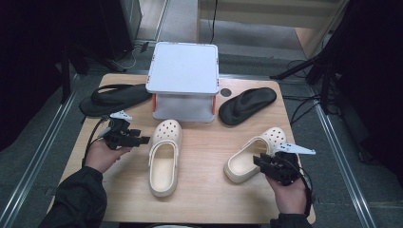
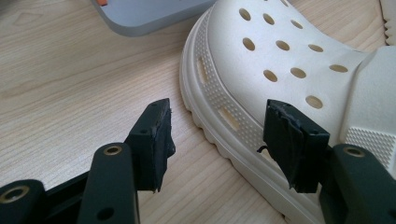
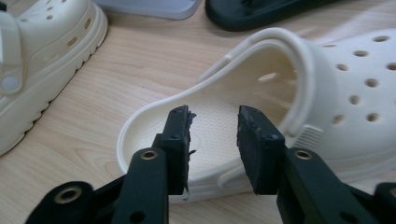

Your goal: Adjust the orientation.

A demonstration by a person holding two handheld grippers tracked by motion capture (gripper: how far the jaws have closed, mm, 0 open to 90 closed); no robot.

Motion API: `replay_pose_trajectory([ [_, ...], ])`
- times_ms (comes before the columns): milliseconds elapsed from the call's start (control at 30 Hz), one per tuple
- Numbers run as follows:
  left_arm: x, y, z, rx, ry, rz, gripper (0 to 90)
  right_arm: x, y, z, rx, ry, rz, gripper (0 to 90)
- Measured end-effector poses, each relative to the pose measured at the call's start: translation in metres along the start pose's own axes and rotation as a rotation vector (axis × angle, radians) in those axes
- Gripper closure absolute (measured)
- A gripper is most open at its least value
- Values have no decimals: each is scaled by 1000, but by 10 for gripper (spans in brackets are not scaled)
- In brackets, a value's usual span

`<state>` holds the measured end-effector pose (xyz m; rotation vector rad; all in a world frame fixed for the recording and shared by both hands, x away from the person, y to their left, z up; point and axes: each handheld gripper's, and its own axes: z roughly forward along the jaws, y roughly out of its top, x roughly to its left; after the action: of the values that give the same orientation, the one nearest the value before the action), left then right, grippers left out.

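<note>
With the right gripper (image 1: 264,160) jaws parted and empty behind its heel, the cream perforated foam clog (image 1: 254,153) on the wooden bench (image 1: 204,199) looks light and springy, best pinched at its heel rim.

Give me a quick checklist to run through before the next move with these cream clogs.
1. Right gripper open: ok; a gap shows between its pads.
2. Right clog released: ok, it lies on the table, nothing clamped.
3. Left gripper open: ok, jaws wide apart.
4. Left clog free of the left gripper: cannot tell; one pad sits at its rim.
5. Shelf mouth behind the clogs unblocked: ok.
6. Black sandals clear of the clogs: ok, beside the shelf.
</note>
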<state>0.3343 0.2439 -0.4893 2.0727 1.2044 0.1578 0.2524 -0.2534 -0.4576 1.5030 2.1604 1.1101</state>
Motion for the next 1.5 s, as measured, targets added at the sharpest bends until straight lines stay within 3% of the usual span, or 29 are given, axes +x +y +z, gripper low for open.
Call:
replay_pose_trajectory([
  [233, 0, 0, 0, 0, 0, -2, 425, -9, -1, -11, -35, -10, 51, 522],
  [333, 1, 0, 0, 5, -2, 2, 425, -13, -2, -13, -42, -43, 64, 461],
  [600, -1, 0, 1, 8, -5, -1, 426, -25, -8, 1, -3, -95, 113, 341],
  [833, -2, 0, 2, 16, -1, 6, 426, -38, -10, 12, 7, -124, 179, 326],
  [1000, -2, 0, 2, 14, -3, 4, 425, -39, -8, 19, 2, -136, 209, 331],
  [1233, -1, 0, 2, 12, -2, 2, 425, -38, -5, 26, -13, -187, 217, 341],
  [1367, -1, 0, 3, 15, 2, 4, 425, -36, -5, 29, -22, -208, 179, 343],
  [1500, -2, 0, 3, 15, 6, 5, 425, -37, -4, 30, -25, -201, 178, 358],
])
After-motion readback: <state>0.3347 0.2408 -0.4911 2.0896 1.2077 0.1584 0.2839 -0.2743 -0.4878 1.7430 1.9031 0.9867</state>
